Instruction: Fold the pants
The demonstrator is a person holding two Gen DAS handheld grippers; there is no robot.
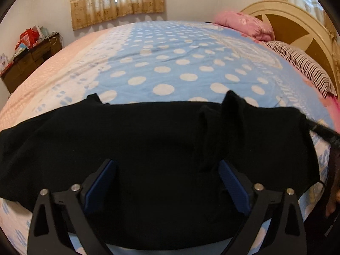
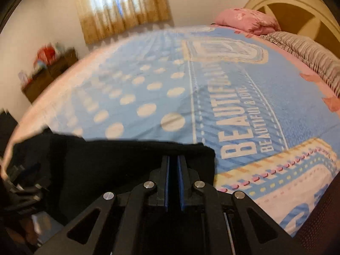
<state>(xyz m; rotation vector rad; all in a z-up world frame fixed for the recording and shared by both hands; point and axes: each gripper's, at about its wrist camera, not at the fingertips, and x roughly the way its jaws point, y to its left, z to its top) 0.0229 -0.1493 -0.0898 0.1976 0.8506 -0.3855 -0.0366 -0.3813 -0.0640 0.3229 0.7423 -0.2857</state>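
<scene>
Here, the black pants [image 1: 148, 140] are seen spread across the near edge of the bed [image 1: 170, 63], over the blue dotted bedspread [image 2: 148, 89], with their long axis running from left to right in front of both cameras. The left gripper [image 1: 166, 178] is held directly above the middle of the garment, its jaws wide apart and nothing between them; a raised ridge of cloth stands just ahead of the right-hand blue pad. The right gripper [image 2: 173, 178] is set at the garment's right end, where a squared corner of the fabric lies, and its jaws are drawn nearly together on that black cloth, so a pinch on the pants is judged to be in place, though the dark fabric makes the contact hard to confirm. The right-hand view is blurred at its left side. Because the length lies crosswise to both jaws, the next fold is judged to turn on the gripped right end being carried leftward over the body, the right hand being nearer that end.
</scene>
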